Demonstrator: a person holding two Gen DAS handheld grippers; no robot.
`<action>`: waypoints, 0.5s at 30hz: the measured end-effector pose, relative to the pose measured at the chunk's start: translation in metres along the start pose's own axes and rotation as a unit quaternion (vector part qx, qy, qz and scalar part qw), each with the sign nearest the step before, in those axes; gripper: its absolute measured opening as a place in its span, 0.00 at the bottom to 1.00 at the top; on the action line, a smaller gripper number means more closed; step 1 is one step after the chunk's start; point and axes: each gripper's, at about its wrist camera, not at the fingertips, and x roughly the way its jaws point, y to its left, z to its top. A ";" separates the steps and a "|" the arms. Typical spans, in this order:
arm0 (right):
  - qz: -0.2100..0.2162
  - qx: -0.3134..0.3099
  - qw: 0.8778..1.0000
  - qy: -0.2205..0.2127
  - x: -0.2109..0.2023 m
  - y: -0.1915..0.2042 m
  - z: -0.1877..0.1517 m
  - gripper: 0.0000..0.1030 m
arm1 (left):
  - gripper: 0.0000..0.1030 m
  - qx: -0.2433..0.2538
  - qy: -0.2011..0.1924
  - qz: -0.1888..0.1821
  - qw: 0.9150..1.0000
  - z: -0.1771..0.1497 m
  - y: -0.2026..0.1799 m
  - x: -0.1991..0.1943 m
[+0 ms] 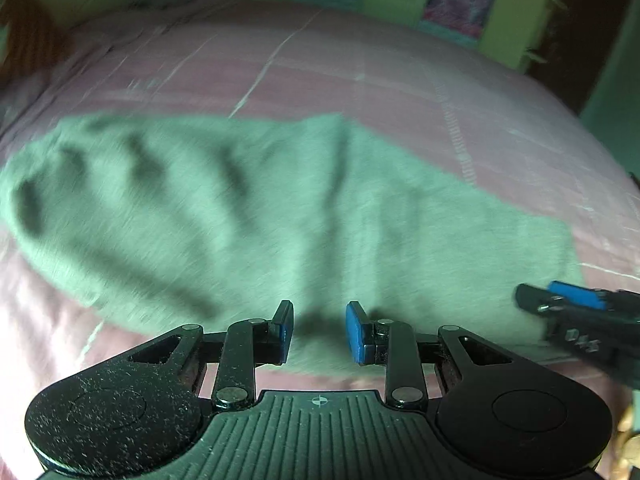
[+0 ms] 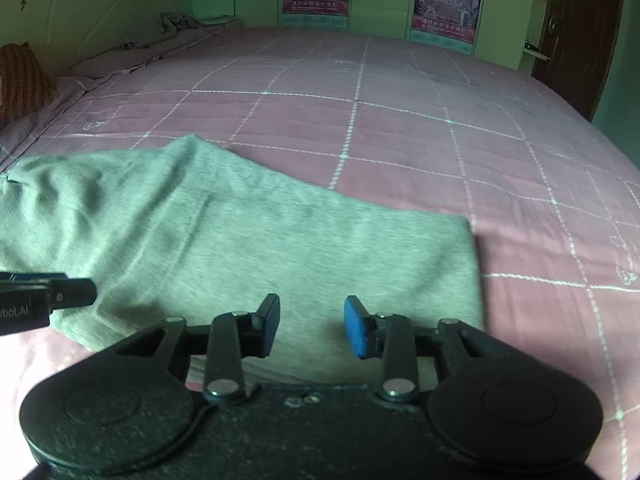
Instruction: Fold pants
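Grey-green pants [image 1: 248,216] lie spread flat across a pink checked bed; they also show in the right wrist view [image 2: 240,240], with a straight folded or hem edge at the right [image 2: 474,264]. My left gripper [image 1: 319,330] is open and empty, just above the near edge of the fabric. My right gripper [image 2: 311,330] is open and empty over the pants' near right part. The right gripper shows at the right edge of the left wrist view [image 1: 568,304]; the left gripper shows at the left edge of the right wrist view [image 2: 60,296]. The left wrist view is motion-blurred.
The pink bedspread [image 2: 400,120] extends far beyond the pants. A crumpled grey cloth [image 2: 180,24] lies at the far left of the bed, a striped pillow [image 2: 22,76] at the left edge. Green cabinets with posters [image 2: 446,0] stand behind; a dark door [image 2: 580,32] is at right.
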 end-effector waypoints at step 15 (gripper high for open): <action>0.013 -0.024 0.999 0.041 0.024 0.041 -0.005 0.44 | 0.28 0.033 -0.001 -0.004 0.999 -0.014 0.007 0.015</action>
